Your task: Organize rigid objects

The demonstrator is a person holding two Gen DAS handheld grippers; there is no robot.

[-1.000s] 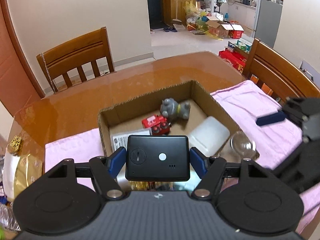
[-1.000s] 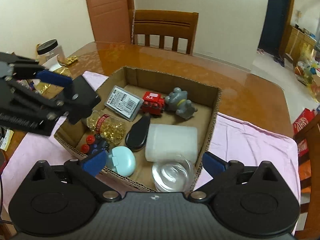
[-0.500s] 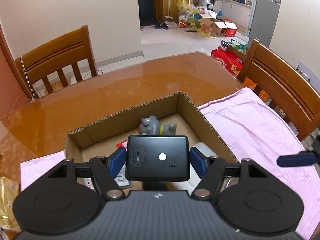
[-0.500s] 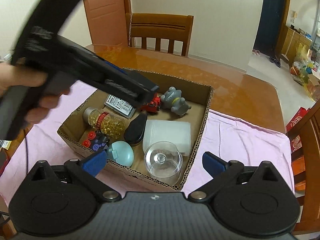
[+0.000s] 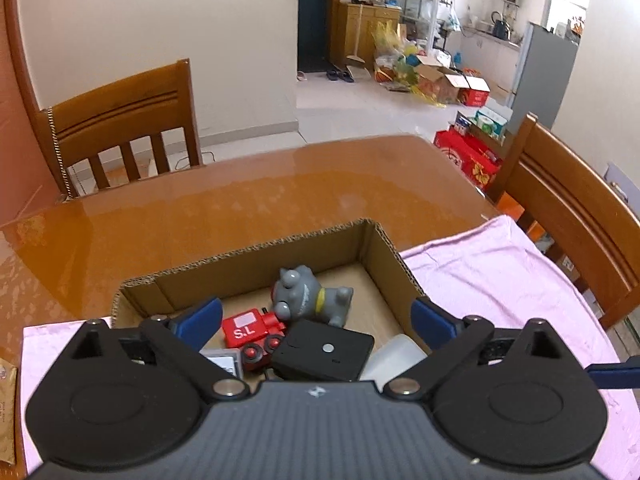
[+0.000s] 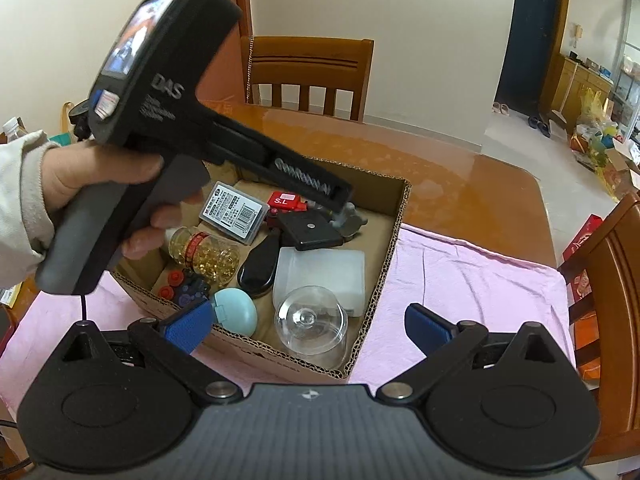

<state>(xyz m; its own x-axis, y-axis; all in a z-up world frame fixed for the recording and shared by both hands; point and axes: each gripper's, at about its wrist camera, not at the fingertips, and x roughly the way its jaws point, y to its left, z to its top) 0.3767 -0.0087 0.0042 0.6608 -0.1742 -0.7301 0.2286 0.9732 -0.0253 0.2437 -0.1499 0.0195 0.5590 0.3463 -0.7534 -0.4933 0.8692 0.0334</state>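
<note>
Black box is sitting loose in the cardboard box, lying across the red toy truck and leaning on the grey toy figure, so it looks a bit tilted since the pile's crowded. Left gripper hangs right over it, fingers spread wide, holding nothing. Right gripper waits near the box's front edge, also wide apart and empty, probably staying out of the way.

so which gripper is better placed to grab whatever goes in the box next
Right, probably. The right gripper is open and hangs at the near edge of the brown cardboard box, over the pink cloth. The left gripper, also open, is down inside the box above the flat black device.
</note>
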